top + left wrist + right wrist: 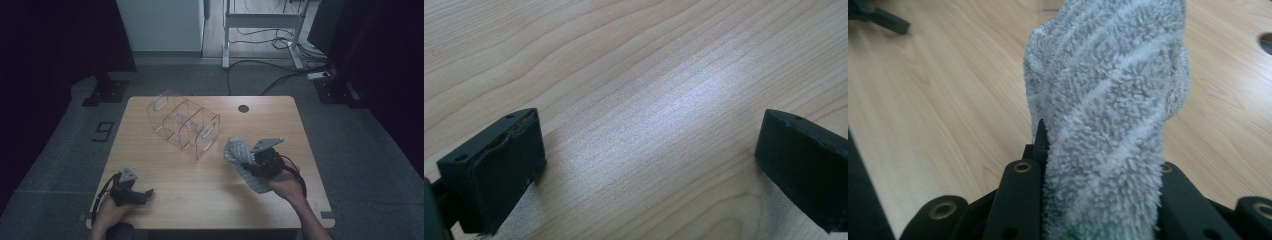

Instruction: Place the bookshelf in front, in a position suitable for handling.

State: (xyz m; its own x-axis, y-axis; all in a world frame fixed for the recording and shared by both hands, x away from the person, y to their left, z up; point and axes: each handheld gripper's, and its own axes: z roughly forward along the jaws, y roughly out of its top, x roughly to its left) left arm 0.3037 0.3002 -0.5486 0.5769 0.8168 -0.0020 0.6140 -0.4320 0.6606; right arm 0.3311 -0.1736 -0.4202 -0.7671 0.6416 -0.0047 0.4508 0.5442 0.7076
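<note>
A fuzzy grey sock with white stripes is clamped in my right gripper, which sits over the right half of the wooden table. In the right gripper view the sock rises between the two black jaws, which press on its sides. Its lower end trails toward the person's hand in the high view. A clear plastic organiser with compartments stands at the table's middle back, to the left of the sock. My left gripper rests near the front left edge, open; its fingers stand wide apart above bare wood.
A round cable hole is set in the table's back edge. Beyond the table are a white desk frame and cables on the floor. Dark curtains hang on both sides.
</note>
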